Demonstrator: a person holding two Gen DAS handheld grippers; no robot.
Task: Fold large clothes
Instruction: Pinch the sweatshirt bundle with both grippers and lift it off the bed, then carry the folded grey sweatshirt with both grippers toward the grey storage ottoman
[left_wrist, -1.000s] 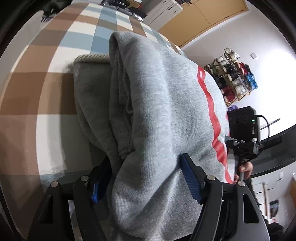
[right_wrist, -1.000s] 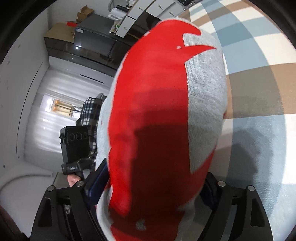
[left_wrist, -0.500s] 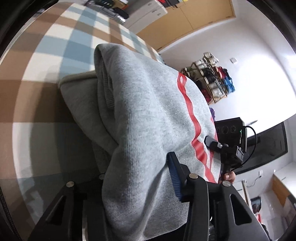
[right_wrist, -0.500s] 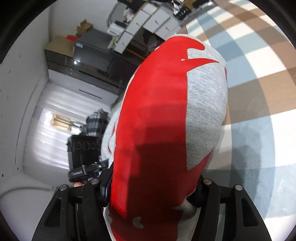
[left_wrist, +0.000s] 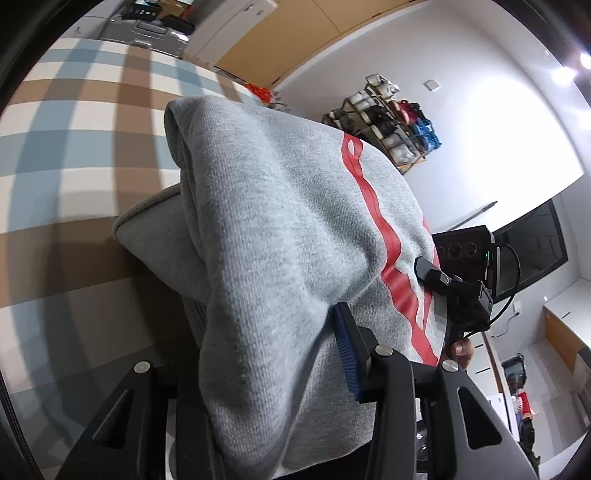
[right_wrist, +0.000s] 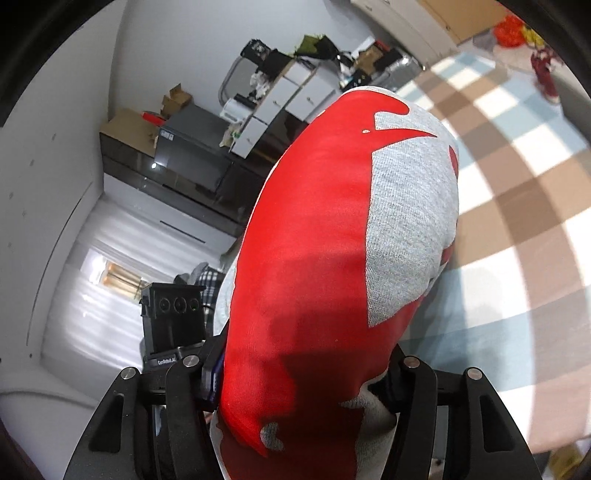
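Legible text: one item. Small white lettering on the black base plate of the left gripper (right_wrist: 173, 360), seen from the right wrist view just below its camera block (right_wrist: 173, 317); it appears to read "GenRobot.AI", though the last characters are too small to be sure. Red print on the grey sweatshirt (right_wrist: 332, 258): shapes only, no readable letters. Left wrist view: nothing legible.

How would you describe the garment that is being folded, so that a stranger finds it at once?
Look above the checkered brown, blue and white surface. Draped there, held between the jaws of both grippers, hangs a grey sweatshirt. Its large red print sets it apart from everything around it.
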